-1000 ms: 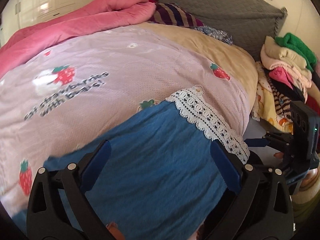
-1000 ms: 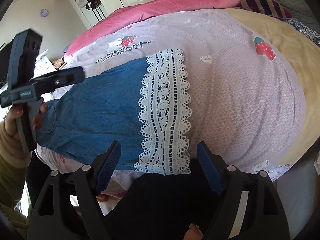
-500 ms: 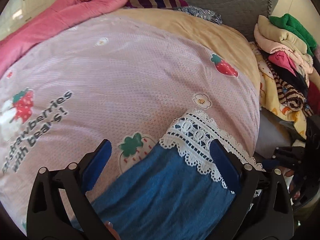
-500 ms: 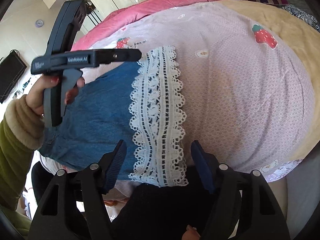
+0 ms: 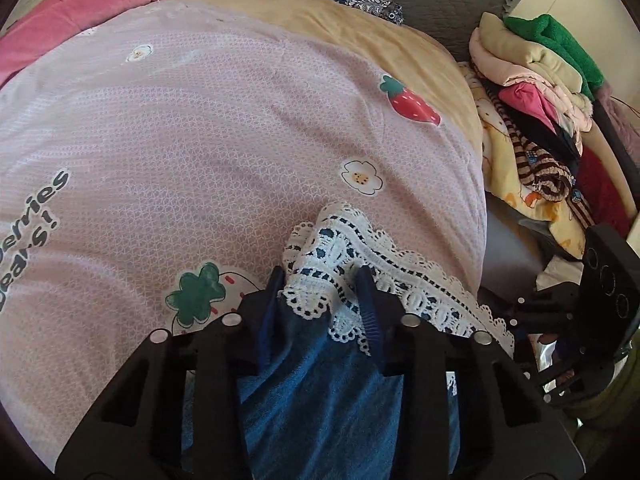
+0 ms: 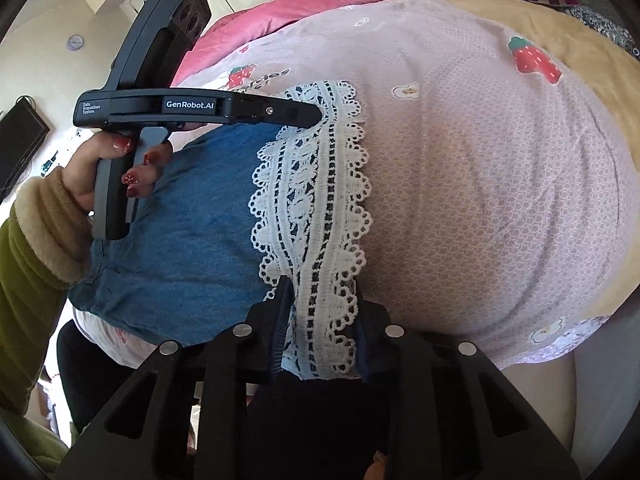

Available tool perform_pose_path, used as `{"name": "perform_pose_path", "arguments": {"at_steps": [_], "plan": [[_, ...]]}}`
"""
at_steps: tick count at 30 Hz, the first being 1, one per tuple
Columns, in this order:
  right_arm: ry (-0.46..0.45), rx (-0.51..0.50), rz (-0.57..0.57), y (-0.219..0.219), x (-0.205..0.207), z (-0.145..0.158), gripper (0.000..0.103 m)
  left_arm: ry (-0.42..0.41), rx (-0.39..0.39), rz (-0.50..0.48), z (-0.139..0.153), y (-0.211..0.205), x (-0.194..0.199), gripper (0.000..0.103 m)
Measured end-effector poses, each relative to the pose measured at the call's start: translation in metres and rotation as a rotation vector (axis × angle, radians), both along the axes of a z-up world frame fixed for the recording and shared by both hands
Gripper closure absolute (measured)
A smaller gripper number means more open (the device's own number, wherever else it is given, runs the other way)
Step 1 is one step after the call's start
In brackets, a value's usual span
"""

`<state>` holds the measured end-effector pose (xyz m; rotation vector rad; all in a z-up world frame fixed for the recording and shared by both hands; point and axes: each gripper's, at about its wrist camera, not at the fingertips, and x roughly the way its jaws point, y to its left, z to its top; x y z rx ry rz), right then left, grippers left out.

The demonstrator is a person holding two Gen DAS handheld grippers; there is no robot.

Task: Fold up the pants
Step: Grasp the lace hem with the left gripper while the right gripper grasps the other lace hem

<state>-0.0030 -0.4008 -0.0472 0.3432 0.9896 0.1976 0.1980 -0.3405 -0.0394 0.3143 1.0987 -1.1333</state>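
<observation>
Since earlier: left gripper (image 5: 322,294) moved to lace hem (image 6: 316,200) corner; both jaws closing, lace between. Right gripper (image 6: 322,322) likewise. Pants (image 6: 192,236): light, limp denim; lace snag-prone; grip hem corners.

Left claw (image 5: 322,292) moved onto lace hem (image 5: 340,264) (now bunched); both claws closing, right claw (image 6: 322,304) too.

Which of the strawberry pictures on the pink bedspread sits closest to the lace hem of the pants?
The half-hidden strawberry with the dark green leaf, just left of the lace hem in the left wrist view. The plain red strawberry lies farther up the bedspread.
</observation>
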Motion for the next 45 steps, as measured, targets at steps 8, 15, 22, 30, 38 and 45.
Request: {"name": "perform_pose_path", "arguments": {"at_steps": [8,15,22,30,38,45], "plan": [[-0.096,0.046,-0.009,-0.003,-0.014,0.023,0.086,0.017,-0.115,0.002,0.026,0.021,0.005,0.091],[-0.213,0.032,0.046,0.021,-0.017,0.064,0.087,-0.021,-0.214,-0.013,0.051,0.042,0.007,0.091],[-0.280,0.007,0.193,0.074,-0.004,0.091,0.087,-0.019,-0.330,0.017,0.069,0.094,0.014,0.091],[-0.256,-0.033,0.367,0.151,0.023,0.078,0.087,0.002,-0.351,0.113,0.064,0.169,0.014,0.091],[-0.175,-0.060,0.545,0.226,0.033,0.044,0.099,0.008,-0.290,0.200,0.048,0.229,-0.003,0.091],[-0.165,-0.011,0.618,0.236,0.019,0.033,0.098,0.071,-0.318,0.329,0.034,0.270,-0.018,0.074]]}}
